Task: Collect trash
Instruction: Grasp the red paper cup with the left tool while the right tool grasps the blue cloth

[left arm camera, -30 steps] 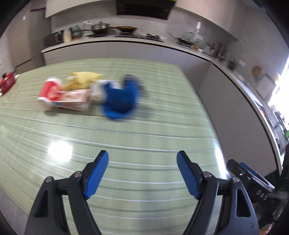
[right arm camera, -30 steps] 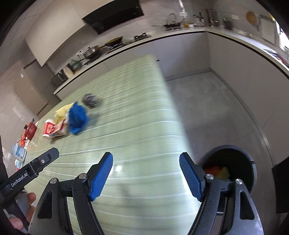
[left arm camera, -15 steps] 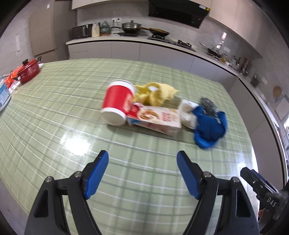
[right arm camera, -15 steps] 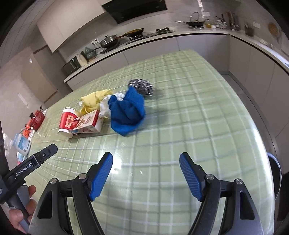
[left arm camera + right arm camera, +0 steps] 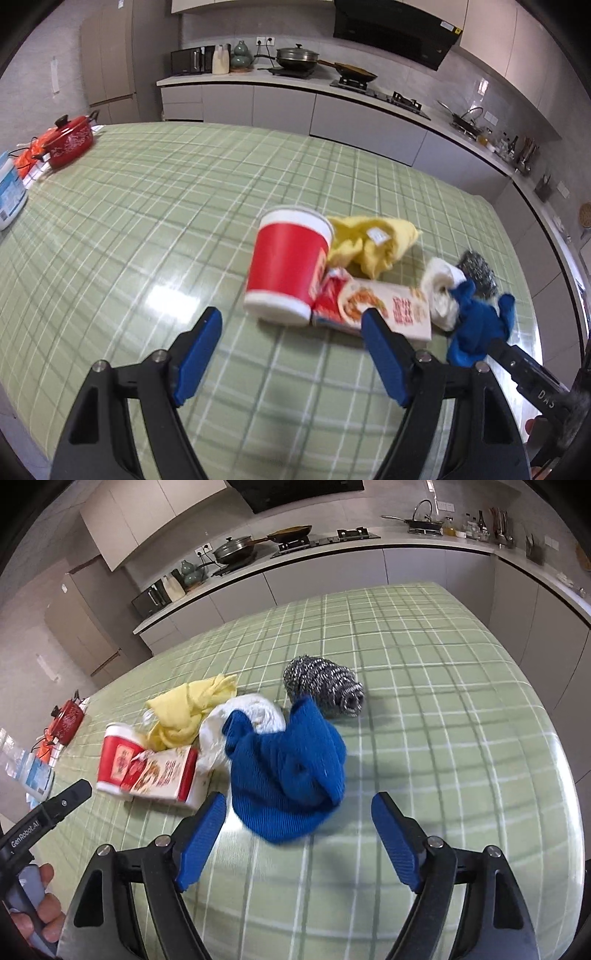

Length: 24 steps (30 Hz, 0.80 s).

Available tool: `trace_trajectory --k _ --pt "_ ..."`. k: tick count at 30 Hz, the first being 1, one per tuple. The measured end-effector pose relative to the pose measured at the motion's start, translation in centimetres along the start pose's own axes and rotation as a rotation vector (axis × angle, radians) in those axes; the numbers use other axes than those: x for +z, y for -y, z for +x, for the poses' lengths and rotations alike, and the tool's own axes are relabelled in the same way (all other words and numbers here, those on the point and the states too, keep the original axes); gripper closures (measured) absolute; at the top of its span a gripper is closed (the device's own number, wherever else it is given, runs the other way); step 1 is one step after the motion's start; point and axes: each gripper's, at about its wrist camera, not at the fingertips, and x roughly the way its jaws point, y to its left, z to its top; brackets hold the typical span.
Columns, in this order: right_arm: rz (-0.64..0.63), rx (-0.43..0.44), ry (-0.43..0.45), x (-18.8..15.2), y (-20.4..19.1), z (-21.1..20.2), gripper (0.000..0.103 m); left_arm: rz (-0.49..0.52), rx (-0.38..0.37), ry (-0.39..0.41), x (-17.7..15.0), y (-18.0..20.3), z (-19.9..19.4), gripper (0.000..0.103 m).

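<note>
The trash lies in one heap on the green checked table (image 5: 155,206). A red paper cup (image 5: 288,269) lies on its side, touching a flat food carton (image 5: 384,306). Behind the cup sits a yellow cloth (image 5: 373,240); a white crumpled wrapper (image 5: 255,712), a blue knitted cloth (image 5: 288,768) and a steel scourer (image 5: 321,686) lie beyond the carton. The left gripper (image 5: 291,354) hovers near the cup, jaws apart, empty. The right gripper (image 5: 299,834) is opening just short of the blue cloth, gripping nothing.

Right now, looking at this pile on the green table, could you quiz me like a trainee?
1. True or false: the red cup stands upright.
2. Which item lies nearest the right gripper: A steel scrubber, B blue cloth, C yellow cloth?
3. What does the left gripper hold?

Key: 1 false, it lies on its side. 2 B. 3 Nothing; its jaws are open.
</note>
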Motion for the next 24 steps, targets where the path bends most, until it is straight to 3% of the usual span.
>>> trace_trajectory --k 7,14,16,18,24 --pt "0.039 -0.054 -0.027 1.2 -0.4 3.2 0.02 0.046 -0.043 -0.068 2.6 -0.6 4.4 0.024" --pt "0.065 -0.042 -0.025 1.3 -0.4 4.4 0.02 0.045 -0.104 -0.111 3.1 -1.4 7.0 0.024" --pt "0.065 -0.036 -0.017 1.2 -0.5 4.4 0.03 0.042 -0.121 -0.106 3.2 -1.5 7.0 0.026" --pt "0.061 -0.032 -0.019 1.1 -0.8 4.3 0.048 0.041 -0.143 -0.096 3.0 -1.9 6.8 0.037" --pt "0.071 -0.017 -0.009 0.6 -0.8 3.9 0.061 0.008 -0.161 -0.072 2.5 -3.2 5.8 0.042"
